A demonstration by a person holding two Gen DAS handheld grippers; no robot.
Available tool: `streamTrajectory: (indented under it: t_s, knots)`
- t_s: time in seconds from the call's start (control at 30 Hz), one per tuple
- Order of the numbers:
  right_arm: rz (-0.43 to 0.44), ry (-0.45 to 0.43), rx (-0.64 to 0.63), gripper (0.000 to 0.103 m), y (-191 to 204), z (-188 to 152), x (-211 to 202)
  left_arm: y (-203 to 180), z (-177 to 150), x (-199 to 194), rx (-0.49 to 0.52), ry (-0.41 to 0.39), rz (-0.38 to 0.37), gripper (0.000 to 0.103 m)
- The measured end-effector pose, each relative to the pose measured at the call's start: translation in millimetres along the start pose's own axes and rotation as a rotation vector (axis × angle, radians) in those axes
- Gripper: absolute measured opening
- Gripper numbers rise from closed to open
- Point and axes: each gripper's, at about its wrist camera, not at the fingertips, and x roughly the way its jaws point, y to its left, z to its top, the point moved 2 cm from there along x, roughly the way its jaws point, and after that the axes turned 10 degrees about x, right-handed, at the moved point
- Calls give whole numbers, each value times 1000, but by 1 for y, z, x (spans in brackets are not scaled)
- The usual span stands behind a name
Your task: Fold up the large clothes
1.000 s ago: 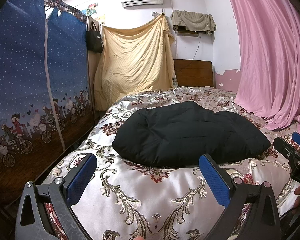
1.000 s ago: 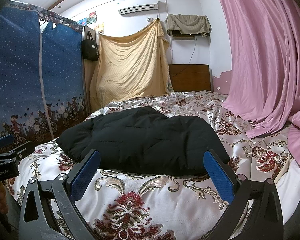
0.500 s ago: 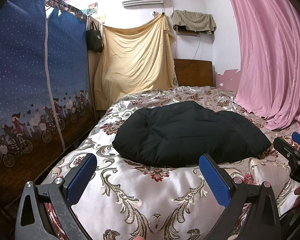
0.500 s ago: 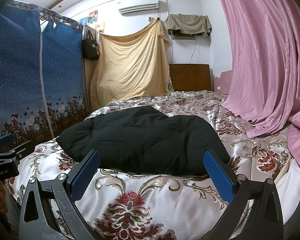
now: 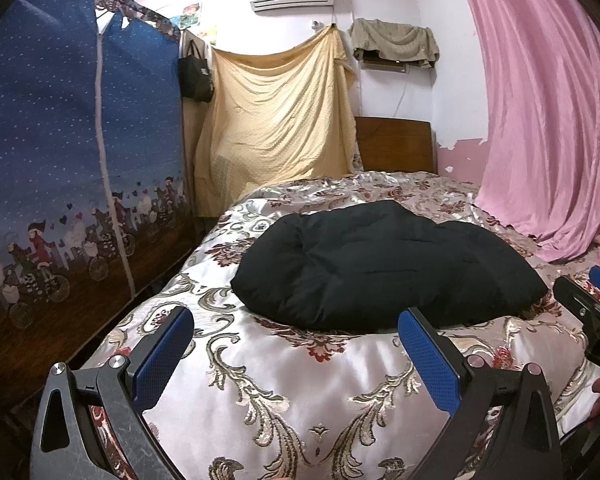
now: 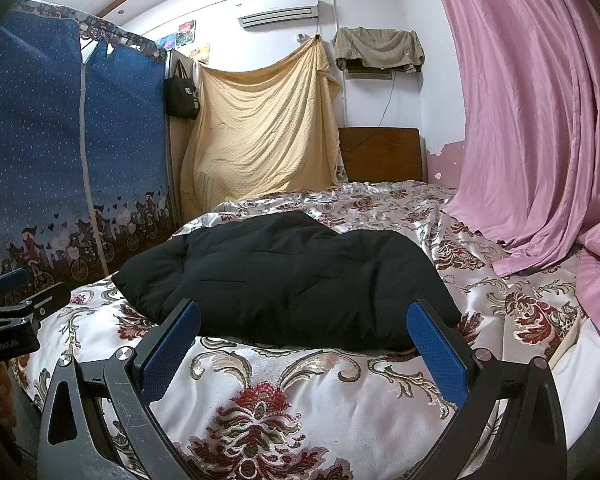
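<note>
A black quilted coat (image 5: 384, 264) lies on the bed's floral satin bedspread (image 5: 300, 380), bundled into one thick, rounded slab. From where I stand it looks folded over on itself: no sleeves or hood trail out, and its near edge is a plump, doubled roll. I judge the folding largely done, though the far side of the bundle is hidden from both cameras, so I can't say whether a loose flap remains at the back.

The left gripper (image 5: 296, 354) hangs above the foot of the bed with its blue-padded jaws spread wide and nothing between them; the coat sits at about one o'clock from it, well apart from the fingertips. The right gripper (image 6: 302, 344) is likewise gaping and empty, with the coat dead ahead at twelve o'clock, its near edge close beyond the pads but not touching them as far as I can tell. Each gripper shows in the other's view: the right one pokes in at three o'clock of the left camera, the left one at nine o'clock of the right camera.

What seems left, if anything, is a final halving or a tidy-up: squaring the lumpy outline and pressing down the puffed middle. The padding looks springy, so any new crease would likely want holding.

Around the bed stand a blue fabric wardrobe (image 5: 72, 152) at nine o'clock, a yellow sheet (image 5: 276, 128) hung at twelve, and a pink curtain (image 5: 548, 112) at two.
</note>
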Motion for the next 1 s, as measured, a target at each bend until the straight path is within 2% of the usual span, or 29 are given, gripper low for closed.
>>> streamTrajectory:
  t_s: [0.2,1.0]
  knots:
    - [1,1,-1,101,0,0,0,8,-3,1,-29,5,0,103]
    - [2,9,-4,101,2,-2,-1,11,-2,4,-12,4,-3,103]
